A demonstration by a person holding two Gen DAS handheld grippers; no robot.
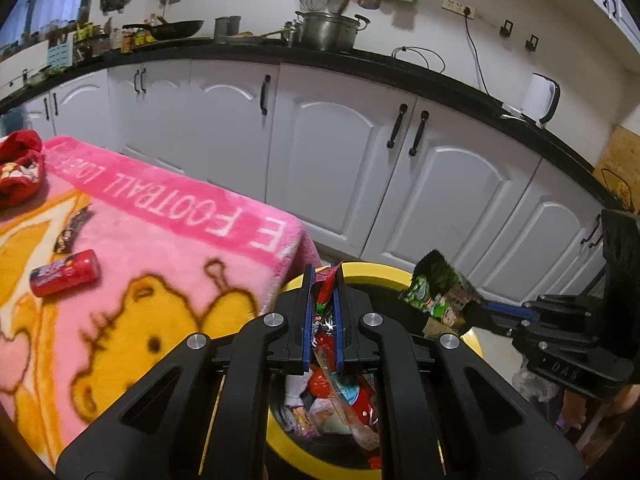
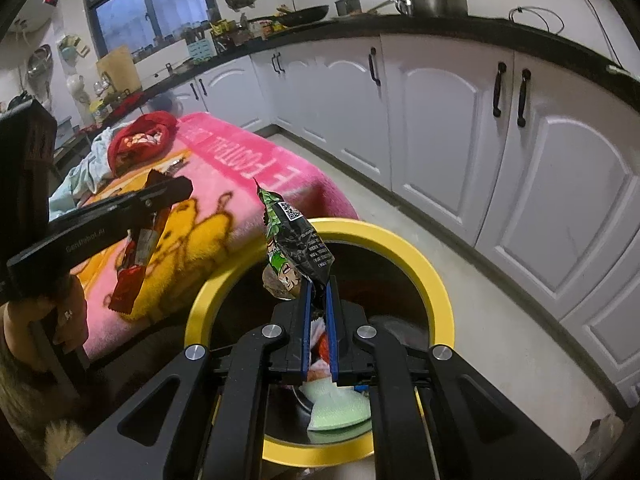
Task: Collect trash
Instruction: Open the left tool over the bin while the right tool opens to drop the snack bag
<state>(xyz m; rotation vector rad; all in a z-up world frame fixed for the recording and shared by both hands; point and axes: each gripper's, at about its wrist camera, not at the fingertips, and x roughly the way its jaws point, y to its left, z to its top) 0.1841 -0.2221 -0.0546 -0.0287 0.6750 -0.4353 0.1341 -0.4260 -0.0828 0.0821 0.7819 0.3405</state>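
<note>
Bin as landmark: round black trash bin with a yellow rim (image 2: 434, 280), standing on the floor just beside the pink plush blanket with a yellow bear print (image 1: 168, 264). On the blanket, well left of the bin: red cylindrical can (image 1: 65, 273) lying on its side, dark brown candy wrapper (image 1: 71, 229) just beyond it, red plush item (image 1: 18, 170) at the blanket's far left edge.

Left claw (image 1: 323, 280) closed on a red crinkled snack wrapper (image 1: 325, 312), held above the bin's opening; the wrapper's long tail hangs down toward the litter inside.

Right claw (image 2: 319, 292) closed on a black-and-green printed snack packet (image 2: 298, 242), packet upright above the jaws, over the bin's near rim. Bin already holds mixed wrappers and a pale green scrap (image 2: 340, 406).

White cabinet doors with black handles (image 2: 520, 128) stand beyond the bin under a black worktop (image 1: 360, 58).
</note>
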